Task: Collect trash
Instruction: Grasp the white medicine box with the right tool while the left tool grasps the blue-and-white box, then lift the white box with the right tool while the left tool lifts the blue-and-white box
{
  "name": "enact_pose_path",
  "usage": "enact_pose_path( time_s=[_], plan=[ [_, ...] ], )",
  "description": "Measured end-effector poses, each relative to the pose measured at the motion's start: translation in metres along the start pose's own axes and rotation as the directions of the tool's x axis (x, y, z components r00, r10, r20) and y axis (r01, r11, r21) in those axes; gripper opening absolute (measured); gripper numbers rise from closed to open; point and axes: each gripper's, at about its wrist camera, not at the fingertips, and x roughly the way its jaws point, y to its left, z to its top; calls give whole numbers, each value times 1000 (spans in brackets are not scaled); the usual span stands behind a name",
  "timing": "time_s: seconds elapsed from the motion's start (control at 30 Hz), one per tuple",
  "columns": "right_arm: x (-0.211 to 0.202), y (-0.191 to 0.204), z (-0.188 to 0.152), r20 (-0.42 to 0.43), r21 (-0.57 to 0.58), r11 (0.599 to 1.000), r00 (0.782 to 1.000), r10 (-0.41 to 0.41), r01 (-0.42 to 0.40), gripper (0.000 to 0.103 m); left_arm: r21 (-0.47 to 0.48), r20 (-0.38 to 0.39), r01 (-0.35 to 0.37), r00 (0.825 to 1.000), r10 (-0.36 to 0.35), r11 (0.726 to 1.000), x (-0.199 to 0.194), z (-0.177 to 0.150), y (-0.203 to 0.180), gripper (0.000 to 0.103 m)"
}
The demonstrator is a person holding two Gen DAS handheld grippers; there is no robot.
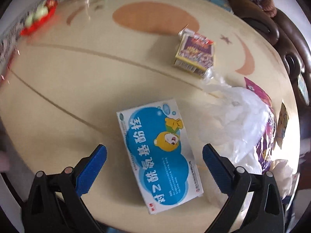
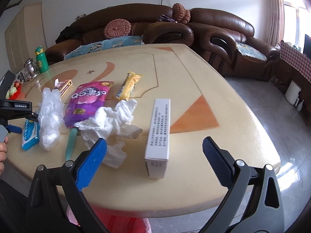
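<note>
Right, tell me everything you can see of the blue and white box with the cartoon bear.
The blue and white box is a flat cardboard carton, white at the edges with a big blue cloud shape, white Chinese lettering and a yellow cartoon bear printed on top. It looks closed and undented. It lies flat on the cream table, turned at an angle, in front of the open left gripper, whose fingers do not touch it. In the right wrist view the clear plastic wrap lies against its side.

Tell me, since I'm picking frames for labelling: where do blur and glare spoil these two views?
Left wrist view: motion blur smears the red tray at far left, glare washes out the table edge at right, and the blue box stays readable. Right wrist view: sharp overall, only the window is overexposed.
</note>
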Motion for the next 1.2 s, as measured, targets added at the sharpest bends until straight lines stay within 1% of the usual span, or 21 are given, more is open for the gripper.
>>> enact_pose_path(
  time_s=[0.07,0.2,0.27,0.3,0.33,0.4,0.5,0.53,0.57,0.6,0.63,0.73,0.8,0.87,0.93,1.03,1.13,1.2],
  plan=[
    [3,-4,-1,-8,15,1000,1000,6,-5,96,0,4,-22,1000,22,1000,1,3,0,97],
    [11,-7,-2,-21,24,1000,1000,13,-12,92,2,-23,-58,998,58,998,5,8,-4,96],
    [14,-7,-3,-26,30,999,999,22,-21,81,3,-29,-80,996,80,997,6,9,-7,96],
    [16,-7,-4,-33,31,999,999,26,-25,68,4,-29,-87,996,88,996,6,9,-8,96],
    [20,-7,-4,-47,30,999,999,23,-21,64,5,-27,-95,995,95,995,6,9,-8,96],
    [27,-6,-6,-74,28,999,997,27,-25,64,17,-29,-115,993,115,993,7,9,-11,96],
    [29,-7,-7,-74,40,999,997,36,-33,63,16,-31,-120,992,121,993,6,9,-10,96],
    [28,-7,-6,-69,41,999,997,33,-30,58,13,-31,-121,992,122,993,6,9,-9,96],
    [29,-7,-5,-70,39,999,997,33,-31,52,10,-32,-122,992,122,993,5,9,-7,95],
    [31,-6,-5,-77,37,999,997,33,-31,40,6,-32,-124,992,124,992,5,9,-6,95],
    [33,-6,-5,-85,36,999,996,32,-29,33,3,-32,-124,992,124,992,7,10,-9,94],
    [40,-4,-7,-117,36,999,993,26,-22,27,9,-39,-122,992,122,993,7,13,-11,86],
    [40,-3,-7,-114,32,999,993,29,-25,22,1,-40,-122,992,122,992,4,16,-13,73],
    [40,0,-7,-113,26,999,993,38,-36,22,-17,-44,-123,991,123,992,2,18,-13,65],
    [40,4,-8,-112,6,1000,993,29,-29,22,-21,-52,-121,991,120,992,3,18,-15,65],
    [37,6,-8,-106,2,999,993,43,-43,22,-22,-52,-110,993,109,994,2,18,-12,64],
    [32,11,-8,-92,-22,999,995,27,-29,22,-31,-56,-91,994,89,995,4,24,-11,63],
    [30,11,-8,-81,-23,999,996,27,-29,21,-23,-48,-91,995,89,996,7,23,-6,63]
  ],
)
